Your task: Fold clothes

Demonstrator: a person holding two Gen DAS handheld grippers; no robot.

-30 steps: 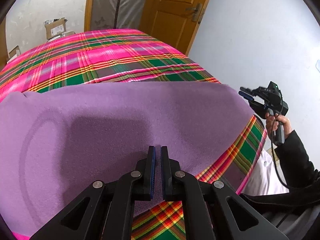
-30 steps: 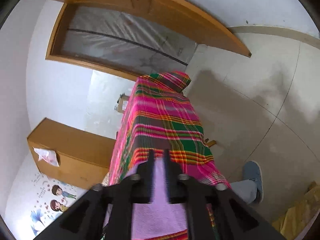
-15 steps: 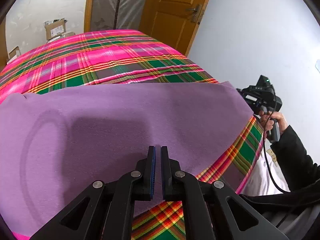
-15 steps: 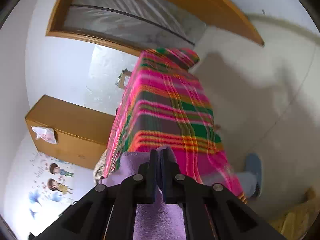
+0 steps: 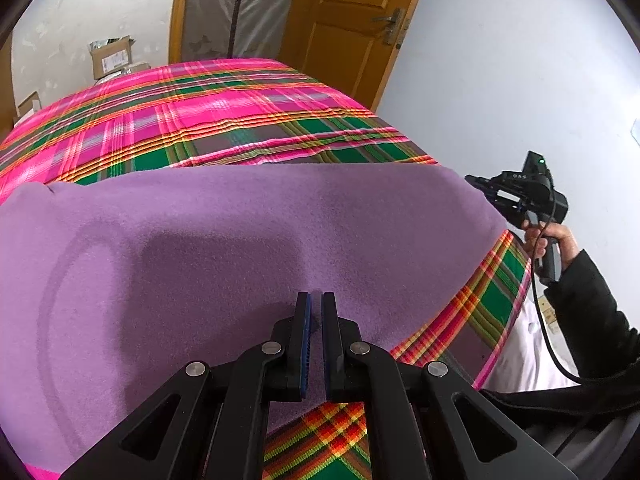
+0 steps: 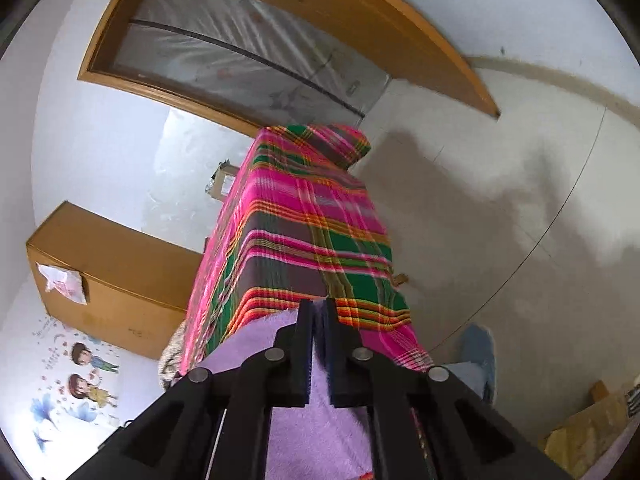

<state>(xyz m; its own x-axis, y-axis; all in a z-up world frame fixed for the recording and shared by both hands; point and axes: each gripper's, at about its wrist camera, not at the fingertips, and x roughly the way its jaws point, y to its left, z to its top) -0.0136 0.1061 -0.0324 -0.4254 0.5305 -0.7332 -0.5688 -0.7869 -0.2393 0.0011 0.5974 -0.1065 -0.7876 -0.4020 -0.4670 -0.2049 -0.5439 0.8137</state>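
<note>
Our left tongs (image 5: 316,300) are pressed together, pinching the near edge of the purple fleece garment (image 5: 240,240), which spreads flat ahead of them over the pink-and-green plaid surface (image 5: 208,120). Our right tongs (image 6: 318,308) have just been closing and then easing slightly apart, with the garment's corner caught between their jaws. Beyond the left tongs, to their right, a hand (image 5: 554,240) in a dark sleeve grips the other handle; a wooden door (image 5: 352,28) stands farther back.
</note>
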